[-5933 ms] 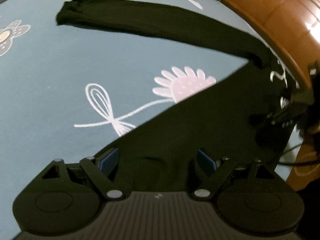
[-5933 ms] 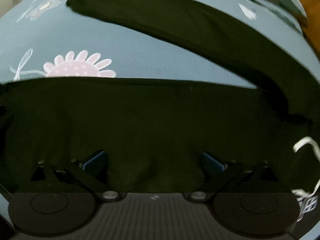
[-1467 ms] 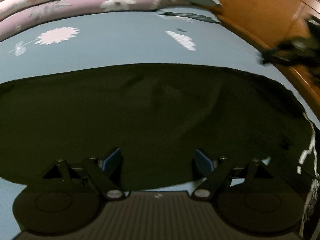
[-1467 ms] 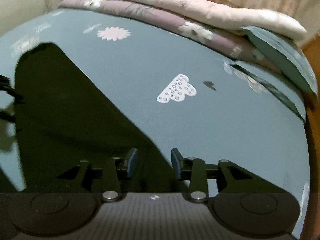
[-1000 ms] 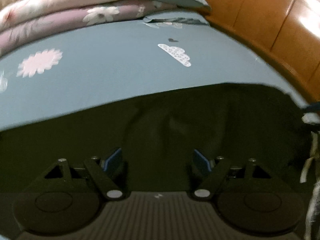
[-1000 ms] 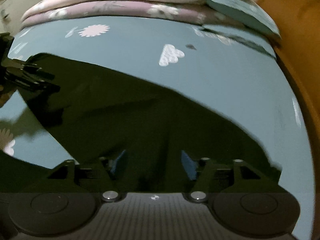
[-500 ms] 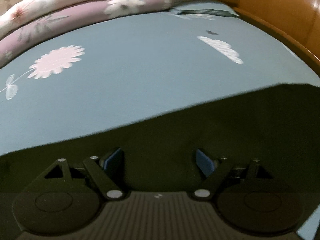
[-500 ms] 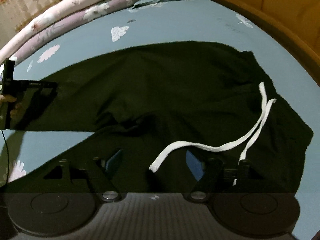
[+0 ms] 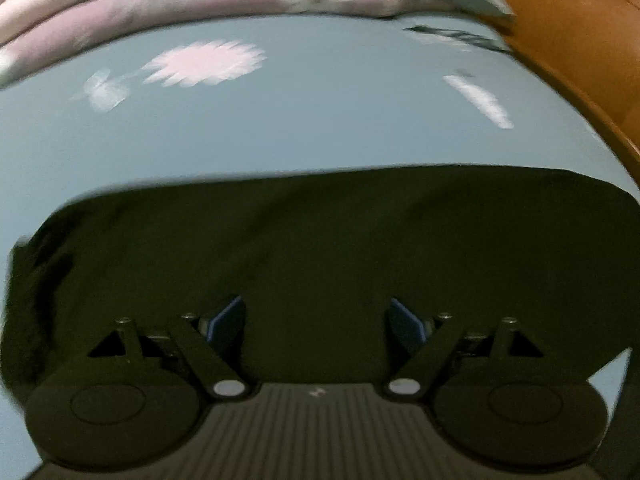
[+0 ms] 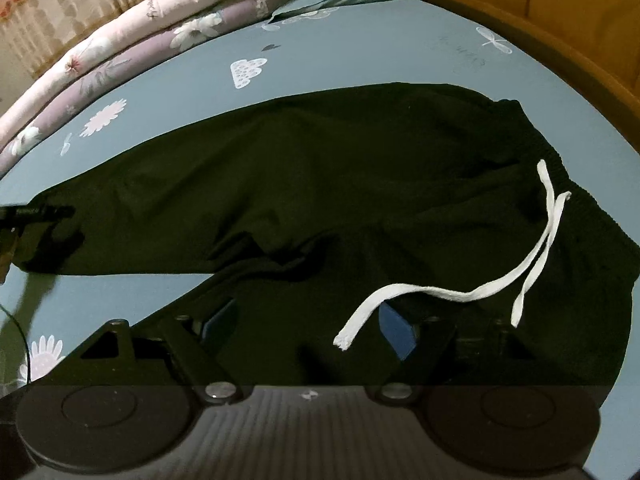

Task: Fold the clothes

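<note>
Nearest the right wrist camera, the right gripper [image 10: 308, 322] hangs low over the waist end of a pair of black trousers [image 10: 320, 184], its jaws spread wide and gripping nothing. The white drawstring [image 10: 460, 290] trails loose across the dark cloth, passing in front of the right-hand blue pad; whether it touches the pad cannot be told.

The left gripper [image 9: 316, 322], seen in its own blurred view, also stands with jaws wide apart and empty, poised above the leg end of the trousers [image 9: 340, 248]. From the right wrist view its dark body shows at the far left edge, at the cuffs.

The trousers lie on the blue flowered bedsheet [image 10: 360, 64], stretched left to right, waistband to the right, cuffs to the left. One leg appears laid over the other, so the first lengthwise fold looks done, though a rumpled ridge near the crotch suggests it is not quite square. The garment is otherwise at full length: the folds that bring cuffs toward waistband seem not yet made, and the drawstring is not tucked in.

Beyond the trousers the sheet runs bare to a stack of rolled quilts [image 10: 120, 52] at the far edge, with a wooden bed frame [image 10: 560, 20] curving along the far right.
</note>
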{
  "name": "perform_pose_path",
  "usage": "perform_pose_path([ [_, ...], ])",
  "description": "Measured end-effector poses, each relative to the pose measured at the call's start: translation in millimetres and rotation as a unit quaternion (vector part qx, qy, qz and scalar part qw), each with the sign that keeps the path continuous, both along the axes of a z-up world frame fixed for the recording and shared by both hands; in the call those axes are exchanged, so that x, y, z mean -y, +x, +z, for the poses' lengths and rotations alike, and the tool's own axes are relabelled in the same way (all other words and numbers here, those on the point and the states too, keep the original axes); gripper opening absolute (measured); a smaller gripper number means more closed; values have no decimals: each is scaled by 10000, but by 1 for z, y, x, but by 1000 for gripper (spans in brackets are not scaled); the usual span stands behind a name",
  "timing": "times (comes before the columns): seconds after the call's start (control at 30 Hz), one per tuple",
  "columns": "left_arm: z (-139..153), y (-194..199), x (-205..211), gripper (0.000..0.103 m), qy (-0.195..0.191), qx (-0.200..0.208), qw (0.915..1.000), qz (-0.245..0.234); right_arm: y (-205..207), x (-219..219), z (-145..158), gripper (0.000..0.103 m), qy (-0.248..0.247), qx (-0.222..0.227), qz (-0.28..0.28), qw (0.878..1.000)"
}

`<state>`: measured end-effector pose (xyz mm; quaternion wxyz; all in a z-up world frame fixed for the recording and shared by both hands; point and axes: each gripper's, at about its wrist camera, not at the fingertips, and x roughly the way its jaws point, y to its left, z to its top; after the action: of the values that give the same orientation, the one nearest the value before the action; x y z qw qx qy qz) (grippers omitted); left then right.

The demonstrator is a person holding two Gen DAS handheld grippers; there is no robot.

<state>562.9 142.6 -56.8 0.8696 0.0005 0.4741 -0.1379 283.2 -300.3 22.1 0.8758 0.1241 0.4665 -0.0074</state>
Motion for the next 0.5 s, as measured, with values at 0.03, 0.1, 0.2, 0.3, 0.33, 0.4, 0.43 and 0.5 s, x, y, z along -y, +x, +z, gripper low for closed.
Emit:
perform_pose_path([
  [0.03,0,0,-9,80,-53,78,9999,71,-1,-2,1,82,-5,9,19,10000],
  [0.1,-1,9,-17,80,-44,128,9997,212,-3,-5,3,82,-5,32,25,10000],
  [0.2,-3,27,-17,80,405,237,9981,409,-6,-9,5,83,-28,55,8,10000],
  [0.3,0,41,-9,79,684,196,9956,618,-11,-13,7,83,-34,50,-2,10000],
  [0.33,2,44,-6,79,691,138,9952,683,-13,-14,7,84,-49,45,-6,10000],
  [0.4,12,35,-2,79,395,142,9979,485,-17,-15,7,87,-64,31,2,10000],
  [0.43,18,29,5,79,179,173,9992,312,-19,-16,6,88,-49,10,-3,10000],
  [0.5,30,18,25,80,-200,223,9995,-70,-20,-16,-1,89,-25,-74,-30,10000],
])
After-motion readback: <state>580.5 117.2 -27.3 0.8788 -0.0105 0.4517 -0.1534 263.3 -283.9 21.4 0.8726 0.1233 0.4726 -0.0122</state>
